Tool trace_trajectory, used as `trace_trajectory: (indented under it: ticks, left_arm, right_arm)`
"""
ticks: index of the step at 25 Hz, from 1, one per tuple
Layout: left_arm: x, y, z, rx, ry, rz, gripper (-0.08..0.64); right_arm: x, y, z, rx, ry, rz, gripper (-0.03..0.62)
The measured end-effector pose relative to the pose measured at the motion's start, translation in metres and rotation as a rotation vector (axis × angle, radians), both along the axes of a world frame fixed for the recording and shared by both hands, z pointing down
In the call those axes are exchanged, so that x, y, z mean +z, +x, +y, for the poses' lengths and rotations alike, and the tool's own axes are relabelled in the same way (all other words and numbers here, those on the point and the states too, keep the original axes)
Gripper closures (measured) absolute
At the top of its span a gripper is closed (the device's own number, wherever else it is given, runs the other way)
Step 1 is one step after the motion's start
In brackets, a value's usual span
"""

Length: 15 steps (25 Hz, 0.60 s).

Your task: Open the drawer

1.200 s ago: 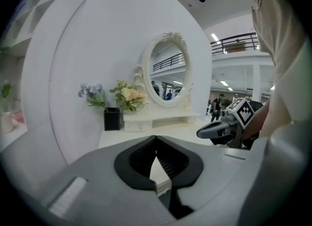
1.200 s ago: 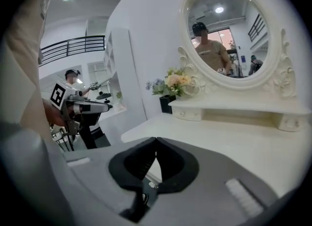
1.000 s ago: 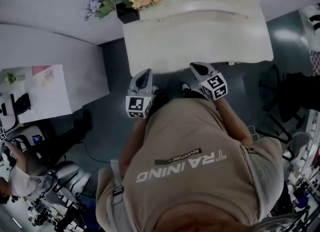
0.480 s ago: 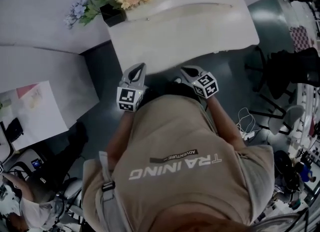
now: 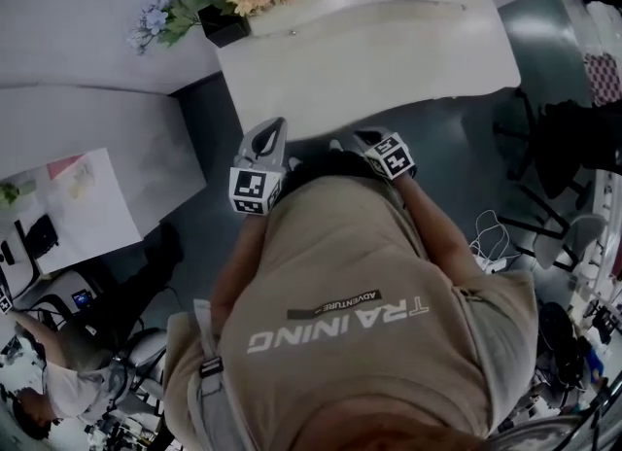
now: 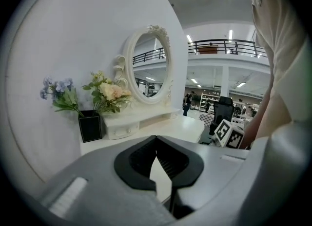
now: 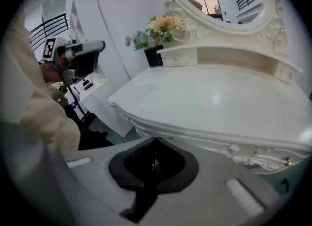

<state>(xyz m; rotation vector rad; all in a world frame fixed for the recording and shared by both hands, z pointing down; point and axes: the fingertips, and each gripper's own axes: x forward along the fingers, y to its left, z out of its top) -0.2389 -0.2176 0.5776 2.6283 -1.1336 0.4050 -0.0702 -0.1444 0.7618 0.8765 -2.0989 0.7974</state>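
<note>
A white dressing table (image 5: 389,60) stands in front of me. Its carved front (image 7: 253,154), under the top edge, carries a small metal pull (image 7: 286,161). A small drawer with a knob (image 7: 178,59) sits in the raised back shelf, also visible as the small drawer (image 6: 119,131). My left gripper (image 5: 275,128) hangs just short of the table's near left corner, jaws together and empty (image 6: 156,140). At the near edge, lower than the tabletop, is my right gripper (image 5: 362,138), shut with nothing in it (image 7: 155,144). Neither touches the table.
A black vase of flowers (image 5: 222,21) stands at the table's back left, below an oval mirror (image 7: 219,1). A white panel (image 5: 87,128) flanks the left side. A dark chair (image 5: 573,148) and floor cables (image 5: 491,245) lie to the right. Another person (image 5: 58,381) sits at lower left.
The right gripper has sunk and tipped downward in front of the table edge. The left gripper has drifted a little. Both stay shut.
</note>
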Motion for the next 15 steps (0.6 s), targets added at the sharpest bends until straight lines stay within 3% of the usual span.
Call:
trace_trajectory:
  ticks: [5,8,15]
  left_arm:
    - [-0.009,-0.009,0.006,-0.077,-0.027,-0.032,0.552]
    - [-0.006,-0.019,0.006,-0.131,-0.043,-0.044,0.552]
    - [0.01,-0.031,0.001,-0.204,-0.087,-0.056,0.552]
  right_arm:
    - [0.048,0.022,-0.008,0.032,-0.116,0.049,0.588]
    - [0.06,0.02,-0.013,0.021,-0.175,0.036,0.511]
    - [0.084,0.006,-0.03,-0.035,-0.2,0.028,0.485]
